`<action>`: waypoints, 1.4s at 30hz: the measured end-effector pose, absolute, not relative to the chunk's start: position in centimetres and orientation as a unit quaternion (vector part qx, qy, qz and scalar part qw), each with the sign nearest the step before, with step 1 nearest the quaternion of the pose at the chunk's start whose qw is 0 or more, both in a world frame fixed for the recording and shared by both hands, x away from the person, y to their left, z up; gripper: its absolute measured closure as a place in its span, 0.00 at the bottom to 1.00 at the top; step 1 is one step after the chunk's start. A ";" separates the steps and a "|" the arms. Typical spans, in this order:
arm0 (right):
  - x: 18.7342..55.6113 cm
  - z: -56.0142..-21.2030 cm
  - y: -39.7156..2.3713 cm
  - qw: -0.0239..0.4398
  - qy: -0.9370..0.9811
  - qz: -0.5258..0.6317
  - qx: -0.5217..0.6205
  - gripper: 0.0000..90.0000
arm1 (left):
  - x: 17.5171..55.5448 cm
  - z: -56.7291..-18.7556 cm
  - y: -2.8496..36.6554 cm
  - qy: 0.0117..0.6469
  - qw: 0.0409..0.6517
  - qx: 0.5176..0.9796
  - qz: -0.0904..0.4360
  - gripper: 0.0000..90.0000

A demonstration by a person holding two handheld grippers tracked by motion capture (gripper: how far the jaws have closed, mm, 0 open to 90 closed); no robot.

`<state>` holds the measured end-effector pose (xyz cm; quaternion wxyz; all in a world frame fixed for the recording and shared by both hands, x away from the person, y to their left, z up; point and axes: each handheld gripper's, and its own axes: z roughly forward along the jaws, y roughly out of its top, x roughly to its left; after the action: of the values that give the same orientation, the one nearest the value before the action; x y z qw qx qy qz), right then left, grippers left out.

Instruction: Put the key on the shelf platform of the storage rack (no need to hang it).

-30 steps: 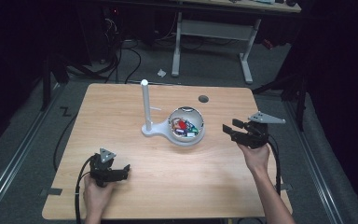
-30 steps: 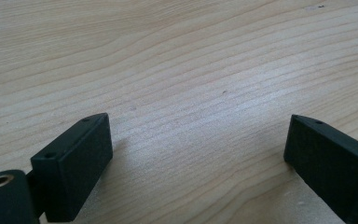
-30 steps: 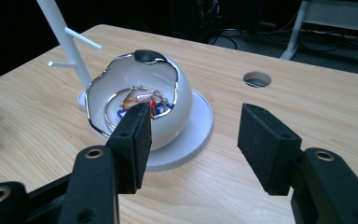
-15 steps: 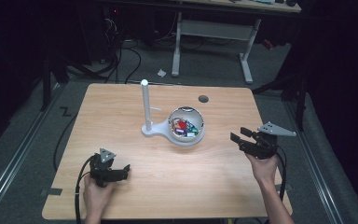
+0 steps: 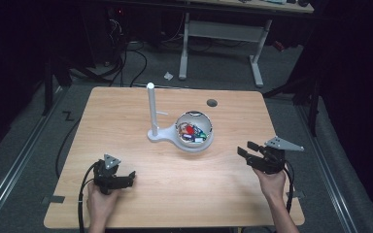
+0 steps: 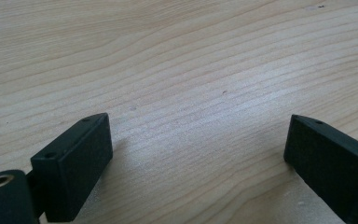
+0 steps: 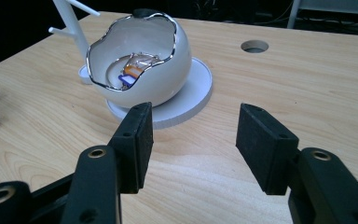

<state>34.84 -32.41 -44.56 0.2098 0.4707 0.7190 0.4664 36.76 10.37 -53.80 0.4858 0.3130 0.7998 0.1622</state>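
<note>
A white egg-shaped bowl (image 5: 193, 131) with a jagged silver rim sits on a white base near the table's middle. Small colourful items lie inside the bowl (image 7: 140, 65). A white post (image 5: 152, 109) rises from the base's left end. My right gripper (image 5: 248, 149) is held low at the table's right, open and empty, pointing toward the bowl; the right gripper (image 7: 193, 140) has its jaws apart with bare wood between them. My left gripper (image 5: 128, 178) rests at the front left, open, and the left gripper (image 6: 198, 144) faces plain wood.
The wooden table (image 5: 126, 126) has a round cable hole (image 5: 211, 102) at the back right. Cables trail off the front edge from both grippers. Beyond the table stands a desk frame (image 5: 221, 34) on a grey floor.
The right gripper has drawn back from the bowl toward the front right edge and dropped lower. The left gripper has stayed put.
</note>
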 end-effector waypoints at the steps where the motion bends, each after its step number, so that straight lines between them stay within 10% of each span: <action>1: 34.8 -44.7 -32.4 0.208 0.718 0.467 0.472 0.51 | 36.8 -53.8 10.4 0.800 0.486 0.313 0.162 0.09; 42: 35.5 -51.1 -29.7 0.199 0.753 0.399 0.483 0.50 | 36.8 -53.8 10.4 0.800 0.486 0.313 0.162 0.09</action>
<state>35.52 -29.72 -51.15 0.1995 0.4832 0.7532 0.3993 36.76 10.37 -53.80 0.4860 0.3130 0.7997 0.1623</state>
